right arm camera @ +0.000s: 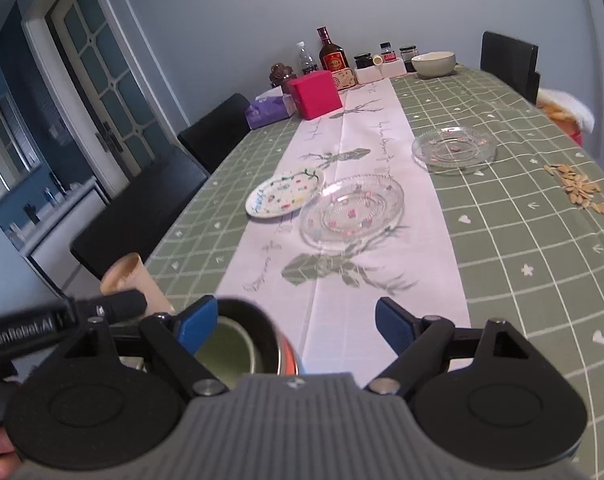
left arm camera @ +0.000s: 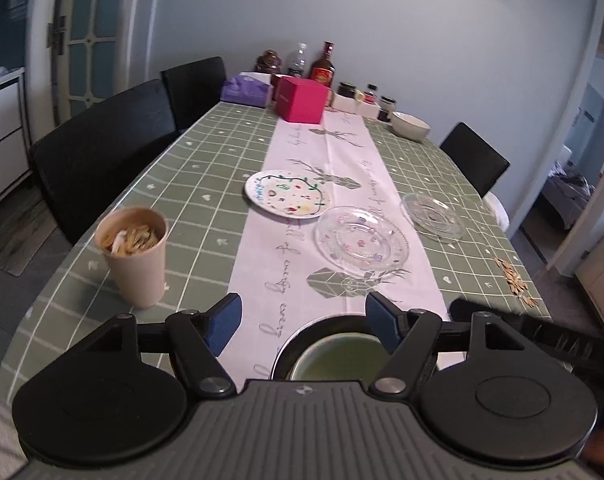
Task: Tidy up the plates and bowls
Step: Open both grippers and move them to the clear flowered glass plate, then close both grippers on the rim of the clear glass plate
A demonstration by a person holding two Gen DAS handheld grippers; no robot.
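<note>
Both tools are hanging over the near end of the bench (left arm camera: 190, 148) with nothing between their blue pads. The left tool (left arm camera: 302, 322) is standing released, jaws wide, and directly below and just behind its pads a dark bowl (left arm camera: 298, 340) with a green bowl (left arm camera: 338, 356) nested inside is sitting on the white runner (left arm camera: 262, 248). The right tool (right arm camera: 296, 326) is likewise standing released; the same nested pair is lying under its left finger (right arm camera: 194, 326), so the stack is resting between the two tools and neither is touching it, as far as the fisheye edge allows one to judge.

Ahead of both tools three plates are waiting:

- a painted plate (left arm camera: 288, 194), ahead and slightly left of the left tool;
- a clear glass plate (left arm camera: 362, 240), ahead and right of the left tool, its rim appearing to overlap the painted plate in the right wrist view (right arm camera: 352, 210);
- a second glass plate (right arm camera: 454, 148), farther ahead and to the right of the right tool, well apart from the other two.

A pale bowl (right arm camera: 434, 63) is standing far ahead near the bottles. The plates being round, no long axis is constraining approach; what matters is side. The right tool is lying nearer the far glass plate, the left tool nearer the painted one. A paper cup (left arm camera: 132, 256) is standing to the left of the left tool.
</note>
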